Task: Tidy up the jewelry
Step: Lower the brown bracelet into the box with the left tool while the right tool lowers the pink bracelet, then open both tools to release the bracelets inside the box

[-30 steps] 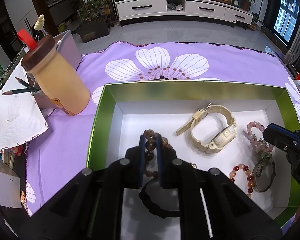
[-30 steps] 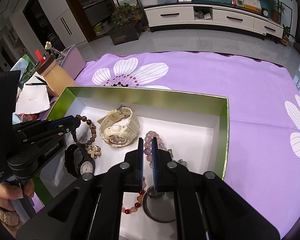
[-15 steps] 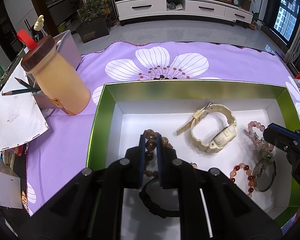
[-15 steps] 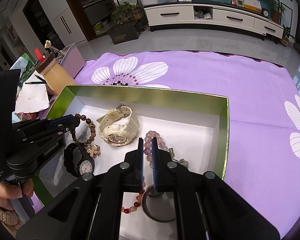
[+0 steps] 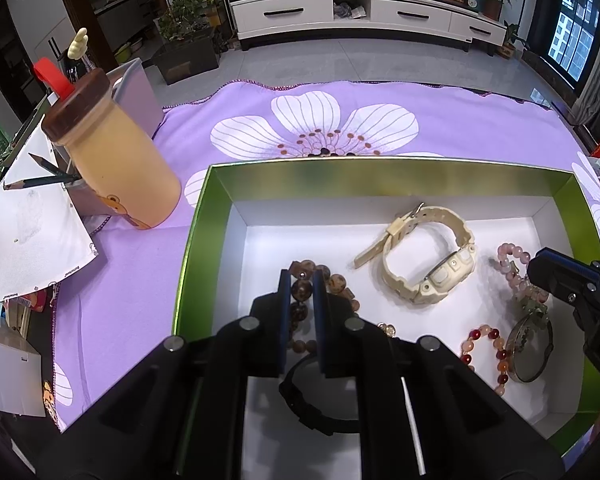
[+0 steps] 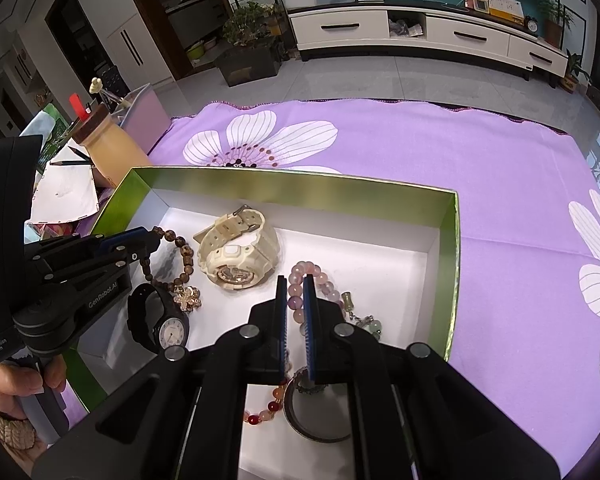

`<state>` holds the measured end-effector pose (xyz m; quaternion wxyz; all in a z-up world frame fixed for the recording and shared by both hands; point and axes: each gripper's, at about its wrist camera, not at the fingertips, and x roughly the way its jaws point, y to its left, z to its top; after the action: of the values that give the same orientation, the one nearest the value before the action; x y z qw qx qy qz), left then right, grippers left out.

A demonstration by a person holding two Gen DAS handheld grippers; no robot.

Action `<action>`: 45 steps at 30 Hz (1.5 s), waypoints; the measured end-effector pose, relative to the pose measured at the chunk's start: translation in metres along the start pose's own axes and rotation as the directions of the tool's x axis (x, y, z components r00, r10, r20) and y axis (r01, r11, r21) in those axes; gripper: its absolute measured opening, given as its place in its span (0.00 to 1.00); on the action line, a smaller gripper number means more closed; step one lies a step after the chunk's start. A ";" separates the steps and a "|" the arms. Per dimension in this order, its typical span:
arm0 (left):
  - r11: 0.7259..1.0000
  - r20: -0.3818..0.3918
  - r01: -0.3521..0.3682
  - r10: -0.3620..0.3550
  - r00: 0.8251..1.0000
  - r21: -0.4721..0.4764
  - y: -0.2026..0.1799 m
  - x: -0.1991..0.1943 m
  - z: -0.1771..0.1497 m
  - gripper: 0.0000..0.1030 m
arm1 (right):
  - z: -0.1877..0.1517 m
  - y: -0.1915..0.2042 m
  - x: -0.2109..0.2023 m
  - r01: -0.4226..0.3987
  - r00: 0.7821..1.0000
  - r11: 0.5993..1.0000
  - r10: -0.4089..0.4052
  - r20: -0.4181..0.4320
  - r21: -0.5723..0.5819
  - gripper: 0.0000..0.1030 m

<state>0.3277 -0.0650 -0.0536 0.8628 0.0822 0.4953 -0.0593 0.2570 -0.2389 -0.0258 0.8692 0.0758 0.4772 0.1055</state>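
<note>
A green box (image 5: 204,216) with a white floor lies on the purple cloth and holds the jewelry. My left gripper (image 5: 302,276) is shut with nothing in it, its tips just over a brown bead bracelet (image 5: 336,280); a black watch (image 5: 312,412) lies below the fingers. A cream watch (image 5: 432,256) sits mid-box. My right gripper (image 6: 295,280) is also shut and holds nothing, hanging over a pink bead bracelet (image 6: 312,270). Under its fingers lie a red-orange bead bracelet (image 6: 266,410) and a dark bangle (image 6: 316,420).
A beige bottle (image 5: 112,164) with a brown lid and red spout stands left of the box, beside pencils and a sheet of paper (image 5: 28,236). The flowered purple cloth (image 6: 500,184) spreads out beyond and right of the box. A person's hand (image 6: 16,384) grips the left handle.
</note>
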 end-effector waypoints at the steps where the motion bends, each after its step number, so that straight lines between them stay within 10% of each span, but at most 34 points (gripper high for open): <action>1: 1.000 -0.001 0.000 0.000 1.000 0.000 0.001 0.000 0.000 0.10 | 0.000 0.000 0.000 0.001 1.000 1.000 -0.001 -0.001 0.000 0.07; 19: 1.000 -0.003 -0.003 0.003 1.000 0.001 0.005 -0.004 -0.005 0.12 | 0.000 -0.001 -0.004 0.009 1.000 1.000 -0.009 0.000 0.007 0.07; 35: 1.000 0.037 -0.022 0.022 0.999 0.007 -0.002 -0.034 -0.006 0.56 | -0.006 0.005 -0.030 0.036 0.999 0.999 -0.036 0.039 0.002 0.19; 45: 0.999 0.063 -0.044 0.044 0.997 -0.001 0.002 -0.059 -0.010 0.86 | -0.010 0.004 -0.053 0.086 0.994 0.996 -0.087 0.072 0.023 0.55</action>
<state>0.2901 -0.0595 -0.0078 0.8791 0.0912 0.4658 -0.0430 0.2205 -0.2483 0.0128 0.8890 0.0675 0.4488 0.0603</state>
